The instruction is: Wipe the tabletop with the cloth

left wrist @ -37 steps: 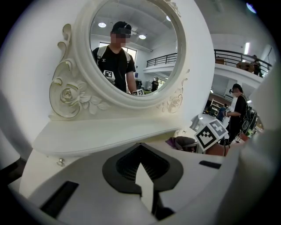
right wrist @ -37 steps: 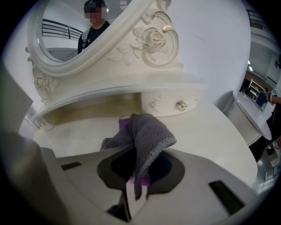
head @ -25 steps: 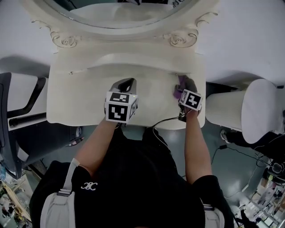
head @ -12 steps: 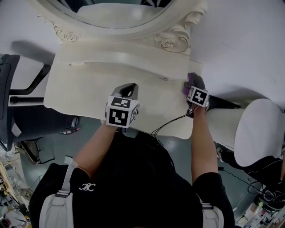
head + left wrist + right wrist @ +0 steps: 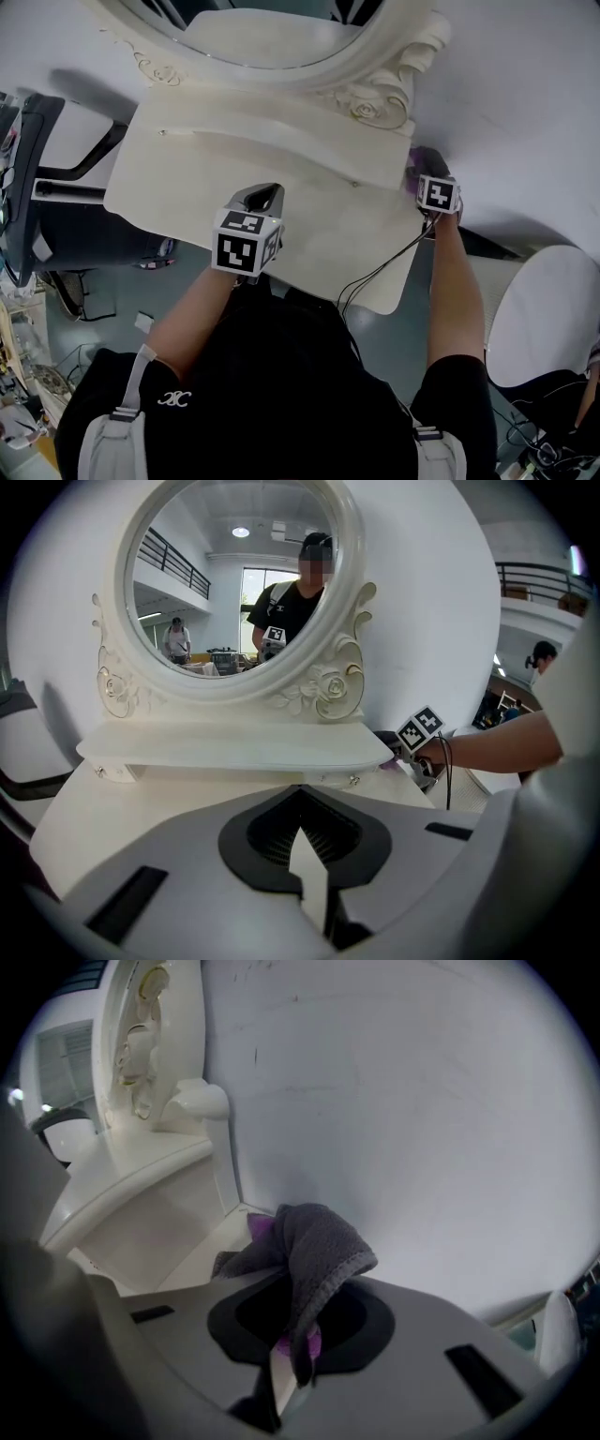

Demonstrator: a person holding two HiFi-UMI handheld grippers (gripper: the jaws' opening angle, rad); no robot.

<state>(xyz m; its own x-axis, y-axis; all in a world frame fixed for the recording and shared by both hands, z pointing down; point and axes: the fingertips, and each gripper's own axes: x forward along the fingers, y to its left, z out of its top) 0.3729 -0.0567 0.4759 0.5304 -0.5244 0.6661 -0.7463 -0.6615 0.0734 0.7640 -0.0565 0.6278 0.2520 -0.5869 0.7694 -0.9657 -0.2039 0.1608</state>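
The cream dressing tabletop (image 5: 319, 225) runs across the head view. My right gripper (image 5: 422, 172) is at the table's back right corner, close to the white wall. It is shut on a grey cloth with a purple side (image 5: 309, 1246), which bunches over the jaws and hangs down onto the tabletop (image 5: 159, 1232). The cloth (image 5: 427, 157) shows just beyond the marker cube. My left gripper (image 5: 264, 194) hovers over the front middle of the table, jaws together with nothing in them (image 5: 302, 803).
An oval mirror in an ornate frame (image 5: 281, 56) stands on a raised shelf (image 5: 272, 141) at the back. A black chair (image 5: 56, 187) is on the left and a white round stool (image 5: 544, 309) on the right. A cable (image 5: 375, 277) trails off the front edge.
The right gripper has carried the cloth rightward into the table's back right corner by the wall. The left gripper stays over the front middle. The head view has swung.
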